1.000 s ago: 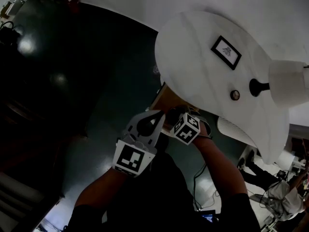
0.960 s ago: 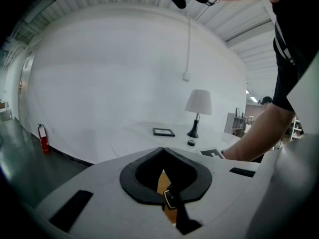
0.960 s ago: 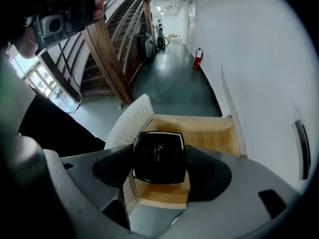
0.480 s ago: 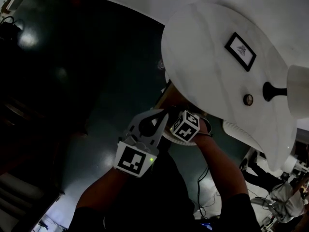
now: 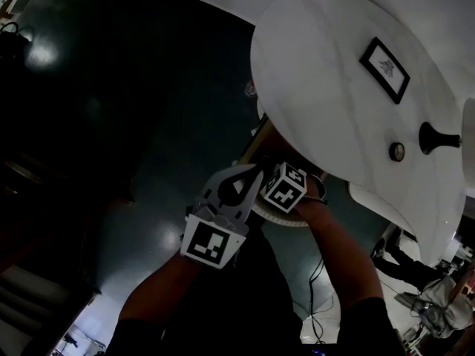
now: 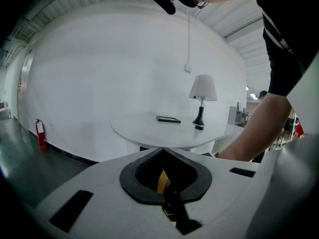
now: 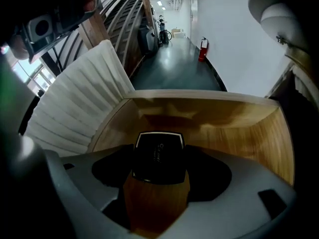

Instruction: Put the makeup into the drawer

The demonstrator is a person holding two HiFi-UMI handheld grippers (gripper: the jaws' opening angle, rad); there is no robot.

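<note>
Right gripper (image 7: 157,169): jaws clamped on black makeup compact (image 7: 158,151), above the open drawer (image 7: 239,128).
Left gripper (image 6: 163,151): jaws together, empty.
Technique: lower level, clear of the walls, then release.

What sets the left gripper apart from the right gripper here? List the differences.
The left gripper is shut on nothing; the right gripper is shut on a black makeup compact. The left gripper faces the white table; the right gripper points into the open wooden drawer. Both are held close together by the table's edge.
</note>
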